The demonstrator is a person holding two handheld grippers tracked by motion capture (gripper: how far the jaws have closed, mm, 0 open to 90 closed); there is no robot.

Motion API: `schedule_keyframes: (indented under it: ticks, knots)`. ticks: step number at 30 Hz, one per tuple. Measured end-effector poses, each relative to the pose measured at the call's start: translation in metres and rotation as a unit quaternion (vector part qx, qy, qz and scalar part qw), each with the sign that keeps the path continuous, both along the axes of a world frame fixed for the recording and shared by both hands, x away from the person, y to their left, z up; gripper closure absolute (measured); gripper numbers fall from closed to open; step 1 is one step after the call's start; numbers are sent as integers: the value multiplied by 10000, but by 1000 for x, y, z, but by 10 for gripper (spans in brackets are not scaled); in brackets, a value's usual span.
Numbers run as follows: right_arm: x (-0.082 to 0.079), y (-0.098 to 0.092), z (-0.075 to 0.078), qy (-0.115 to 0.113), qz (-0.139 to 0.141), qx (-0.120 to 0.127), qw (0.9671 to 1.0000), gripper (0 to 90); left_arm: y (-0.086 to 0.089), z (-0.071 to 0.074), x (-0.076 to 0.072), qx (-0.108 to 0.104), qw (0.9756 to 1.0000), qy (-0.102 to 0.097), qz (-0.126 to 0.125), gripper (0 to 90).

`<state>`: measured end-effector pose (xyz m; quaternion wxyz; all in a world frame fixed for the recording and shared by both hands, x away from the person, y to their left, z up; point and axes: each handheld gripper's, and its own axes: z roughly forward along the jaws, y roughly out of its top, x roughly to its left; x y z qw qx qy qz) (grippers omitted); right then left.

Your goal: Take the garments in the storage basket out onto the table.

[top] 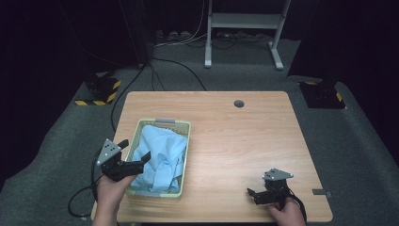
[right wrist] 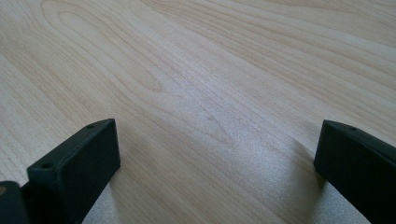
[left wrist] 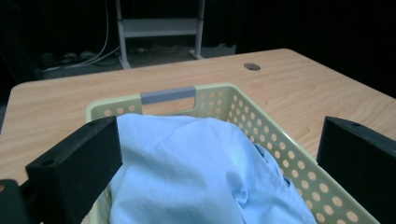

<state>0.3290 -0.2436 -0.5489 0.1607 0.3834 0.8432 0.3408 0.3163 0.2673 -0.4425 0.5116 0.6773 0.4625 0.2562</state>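
Note:
A pale green perforated basket (top: pixel 183 128) with a grey handle stands on the left half of the wooden table (top: pixel 244 136). A crumpled light blue cloth (top: pixel 162 155) fills it and rises above the rim. My left gripper (top: pixel 135 151) hovers open over the basket's near left corner, pointing across the cloth (left wrist: pixel 196 168); the basket wall (left wrist: pixel 299 168) runs between its jaws. My right gripper (top: pixel 252 193) rests low near the table's front right edge, open, with bare wood (right wrist: pixel 210 116) between its jaws.
A small round grommet (top: pixel 239 103) sits near the table's far edge. Beyond the table are a white desk frame (top: pixel 244 28), floor cables (top: pixel 179 66) and yellow-black striped bases (top: pixel 101 92). The floor is grey carpet.

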Motion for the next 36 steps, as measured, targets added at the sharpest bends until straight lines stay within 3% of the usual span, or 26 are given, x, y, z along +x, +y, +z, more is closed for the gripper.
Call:
schedule_keyframes:
  ticks: [13, 17, 22, 27, 36]
  knots:
    - [0, 0, 0, 5, -2, 0, 10000, 0, -11, -13, 9, 276, 9983, 507, -104, 4]
    - [0, 0, 0, -1, 2, -3, 10000, 0, -14, -15, 12, 299, 9978, 575, -121, 4]
    - [0, 0, 0, -9, 9, -14, 10000, 0, -19, -18, 19, 498, 9961, 713, -131, 4]
    - [0, 0, 0, -8, 7, -14, 10000, 0, -23, -22, 25, 754, 9928, 921, -166, 4]
    - [0, 0, 0, 5, -1, 0, 10000, 1, -30, -26, 31, 954, 9861, 1354, -143, 6]
